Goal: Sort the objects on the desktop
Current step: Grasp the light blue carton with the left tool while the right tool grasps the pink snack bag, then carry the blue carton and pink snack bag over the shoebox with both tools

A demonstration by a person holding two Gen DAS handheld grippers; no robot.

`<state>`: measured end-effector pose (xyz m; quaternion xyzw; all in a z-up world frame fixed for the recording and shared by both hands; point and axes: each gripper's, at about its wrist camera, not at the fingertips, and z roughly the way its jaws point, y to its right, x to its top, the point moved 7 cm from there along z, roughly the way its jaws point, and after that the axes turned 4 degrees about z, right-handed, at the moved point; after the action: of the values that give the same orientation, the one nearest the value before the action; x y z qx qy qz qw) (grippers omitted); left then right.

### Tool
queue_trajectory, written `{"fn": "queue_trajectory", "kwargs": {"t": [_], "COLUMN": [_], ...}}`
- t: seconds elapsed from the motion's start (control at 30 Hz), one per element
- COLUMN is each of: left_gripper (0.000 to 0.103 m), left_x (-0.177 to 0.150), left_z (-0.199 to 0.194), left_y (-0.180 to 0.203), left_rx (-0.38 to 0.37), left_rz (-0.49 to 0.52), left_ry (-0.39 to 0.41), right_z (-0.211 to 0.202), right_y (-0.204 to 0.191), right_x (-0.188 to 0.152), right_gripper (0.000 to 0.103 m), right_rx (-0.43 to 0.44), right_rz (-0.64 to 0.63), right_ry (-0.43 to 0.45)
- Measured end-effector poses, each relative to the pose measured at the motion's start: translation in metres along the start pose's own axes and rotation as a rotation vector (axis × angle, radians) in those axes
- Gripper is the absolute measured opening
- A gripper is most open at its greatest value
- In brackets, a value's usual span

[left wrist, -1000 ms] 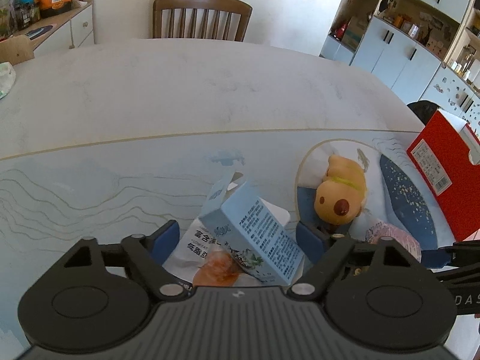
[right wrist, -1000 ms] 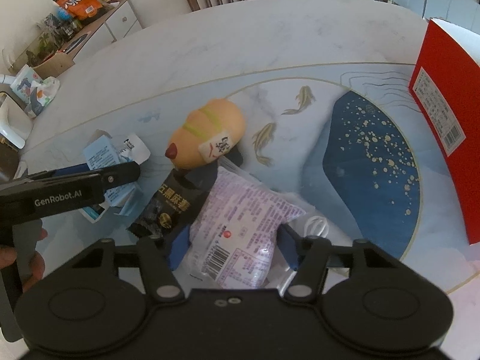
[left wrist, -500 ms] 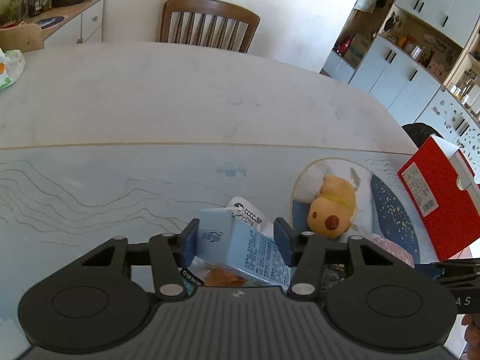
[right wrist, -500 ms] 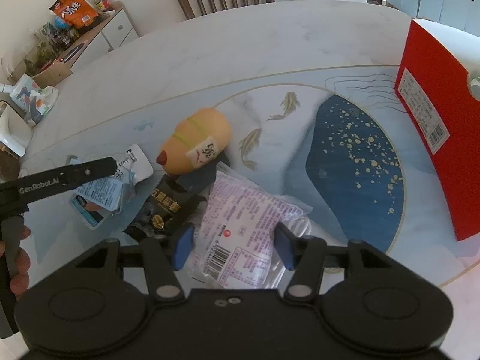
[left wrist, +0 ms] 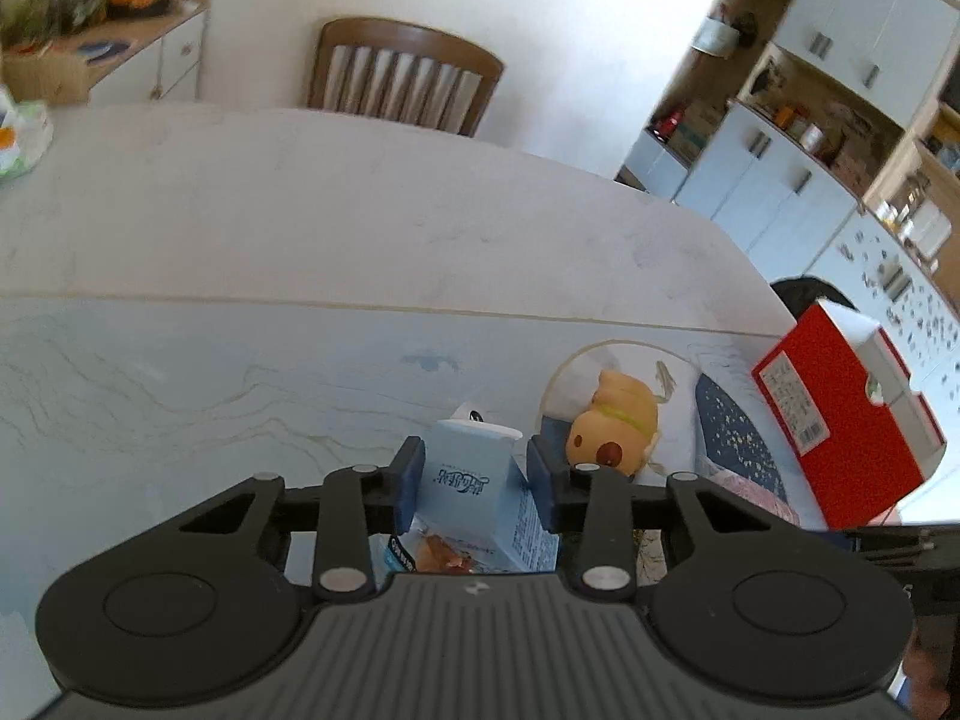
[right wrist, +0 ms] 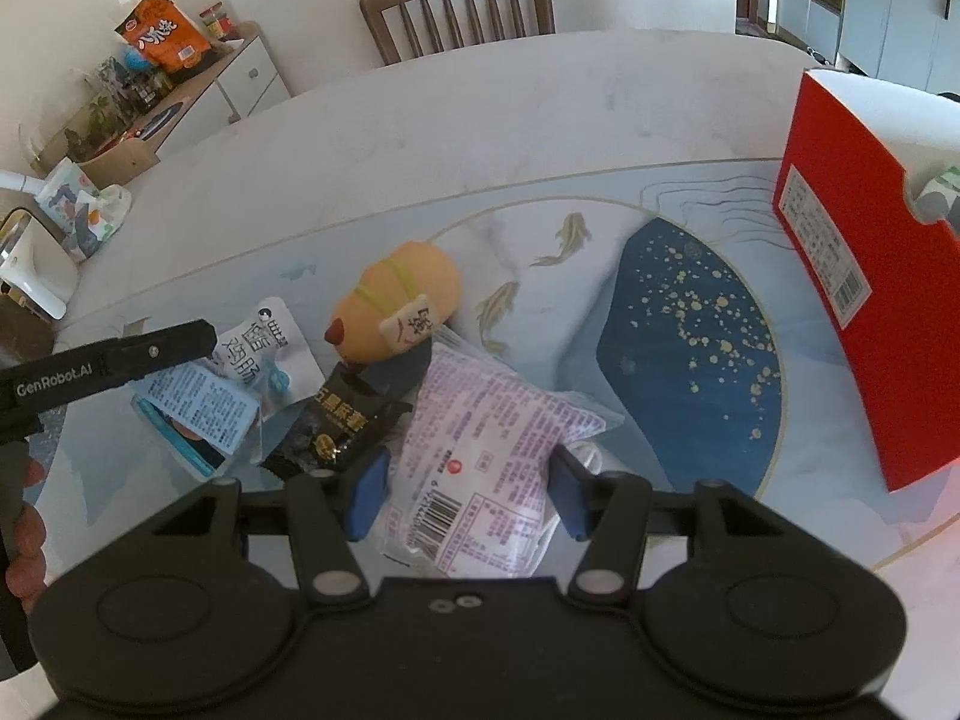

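Note:
My left gripper (left wrist: 475, 462) has a light blue carton (left wrist: 468, 498) between its blue pads; the jaws are closing and the pads press on its sides. From the right wrist view, one of its fingers (right wrist: 162, 348) lies over the same carton (right wrist: 198, 414). My right gripper (right wrist: 468, 495) is shut on a pink printed packet (right wrist: 480, 420), one pad against each edge. Just beyond the packet, a tan plush toy (right wrist: 396, 300) lies on the painted table mat (right wrist: 690, 360).
A black sachet (right wrist: 342, 426) and a white snack packet (right wrist: 270, 348) lie between the carton and the pink packet. A red box (right wrist: 870, 300) stands at the right. A chair (left wrist: 402, 78) is behind the table. A hand (right wrist: 24, 540) shows at the left edge.
The left jaws have drawn in from wide apart onto the blue carton, which now stands upright between the pads. Both grippers rose slightly. The right grip on the pink packet is unchanged.

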<state>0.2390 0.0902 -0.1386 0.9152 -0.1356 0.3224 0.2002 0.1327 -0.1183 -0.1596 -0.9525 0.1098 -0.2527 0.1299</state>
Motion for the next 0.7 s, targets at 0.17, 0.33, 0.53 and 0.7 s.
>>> {"fn": "queue_trajectory", "kwargs": {"t": [0.17, 0.33, 0.53, 0.7], "left_gripper": [0.033, 0.028, 0.028, 0.028], "left_x": [-0.002, -0.001, -0.004, -0.001], "left_z": [0.0, -0.009, -0.015, -0.027], "left_y": [-0.015, -0.013, -0.014, -0.009], "left_rx": [-0.004, -0.038, -0.062, -0.094], "left_rz": [-0.073, -0.082, -0.126, -0.161], "left_ry": [-0.017, -0.005, -0.005, 0.012], "right_z": [-0.003, -0.006, -0.017, -0.03], "right_y": [0.004, 0.004, 0.001, 0.005], "right_x": [-0.003, -0.005, -0.006, -0.003], "right_gripper": [0.055, 0.055, 0.055, 0.055], "right_rx": [-0.002, 0.003, 0.003, -0.002], "right_rz": [0.008, 0.008, -0.034, -0.042], "right_ry": [-0.001, 0.004, 0.021, 0.035]}}
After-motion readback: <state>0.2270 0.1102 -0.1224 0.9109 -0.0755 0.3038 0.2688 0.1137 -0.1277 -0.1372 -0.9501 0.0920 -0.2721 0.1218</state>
